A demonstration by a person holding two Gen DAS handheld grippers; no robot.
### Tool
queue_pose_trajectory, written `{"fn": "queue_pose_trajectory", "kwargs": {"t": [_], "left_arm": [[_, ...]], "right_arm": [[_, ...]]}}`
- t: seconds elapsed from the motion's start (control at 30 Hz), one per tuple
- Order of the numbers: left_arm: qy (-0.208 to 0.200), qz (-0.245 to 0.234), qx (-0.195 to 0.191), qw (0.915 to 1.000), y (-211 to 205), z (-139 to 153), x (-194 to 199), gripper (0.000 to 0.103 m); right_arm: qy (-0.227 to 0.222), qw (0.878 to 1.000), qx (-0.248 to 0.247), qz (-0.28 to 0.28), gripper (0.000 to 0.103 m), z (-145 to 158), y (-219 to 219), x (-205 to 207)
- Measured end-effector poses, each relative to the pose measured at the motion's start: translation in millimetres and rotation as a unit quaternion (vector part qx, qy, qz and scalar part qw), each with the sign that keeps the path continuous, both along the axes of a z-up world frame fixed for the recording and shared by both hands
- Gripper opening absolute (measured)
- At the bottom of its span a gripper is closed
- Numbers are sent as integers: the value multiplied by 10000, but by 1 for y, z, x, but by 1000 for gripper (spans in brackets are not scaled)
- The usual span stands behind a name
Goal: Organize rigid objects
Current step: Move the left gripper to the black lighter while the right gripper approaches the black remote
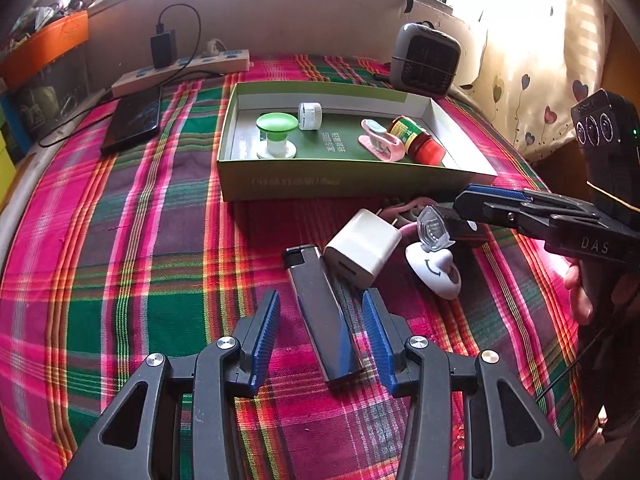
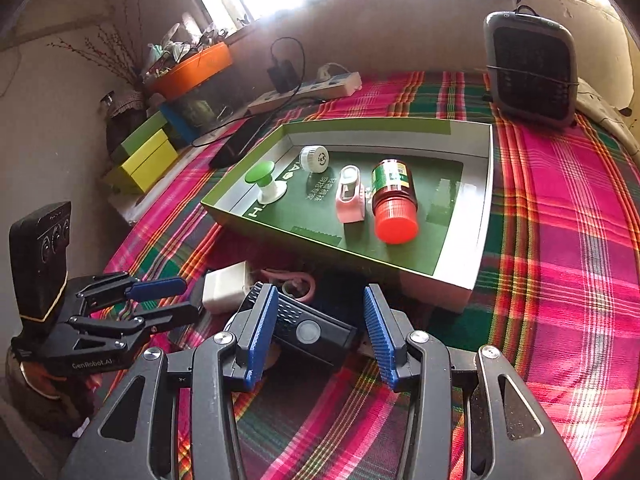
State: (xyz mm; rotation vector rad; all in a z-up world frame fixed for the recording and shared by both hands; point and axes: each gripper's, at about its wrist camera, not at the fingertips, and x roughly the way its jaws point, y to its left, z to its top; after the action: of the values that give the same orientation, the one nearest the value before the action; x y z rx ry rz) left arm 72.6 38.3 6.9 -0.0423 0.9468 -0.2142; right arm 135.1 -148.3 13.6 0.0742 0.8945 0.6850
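Both hand-held grippers stand with their blue-padded fingers spread apart, pinching nothing. Left gripper (image 1: 320,300) hangs low over the pink, green and purple plaid cloth (image 1: 120,260), its fingers to either side of a long black lighter (image 1: 324,316) that lies flat on the cloth without visible contact. Just beyond the lighter's far end, a white cube-shaped plug adapter (image 1: 362,248) lies on its side, and beside it sits a small white rounded piece with a curved black mark (image 1: 434,272) with a clear faceted plastic piece (image 1: 432,230) above it. Right gripper (image 2: 320,308) is spread around a black rectangular device with a round grey button (image 2: 308,330), which lies near its left finger; whether the pad touches it cannot be told. Farther out sits an open shallow green cardboard box with white inner walls (image 2: 484,200), holding a green-capped white stopper (image 2: 266,186), a small white round jar (image 2: 315,159), a pink clip-shaped object (image 2: 351,196) and a red-lidded brown bottle with a green label (image 2: 394,200) lying on its side. Behind the box stand a grey portable fan heater (image 2: 532,68), a white power strip (image 1: 180,70) and a black phone (image 1: 132,120).
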Motion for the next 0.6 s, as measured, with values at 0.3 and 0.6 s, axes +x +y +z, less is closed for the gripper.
{"fn": "queue_pose_trajectory", "kwargs": {"t": [0.3,0.6], "left_arm": [[41,-42,83,9999,-7,-2,-3,42],[27,-69,161,9998,-9,-2,-5,43]], "right_arm": [[254,9979,423,408,45,-2,-4,2],[338,9961,484,663,45,-3,0,12]]}}
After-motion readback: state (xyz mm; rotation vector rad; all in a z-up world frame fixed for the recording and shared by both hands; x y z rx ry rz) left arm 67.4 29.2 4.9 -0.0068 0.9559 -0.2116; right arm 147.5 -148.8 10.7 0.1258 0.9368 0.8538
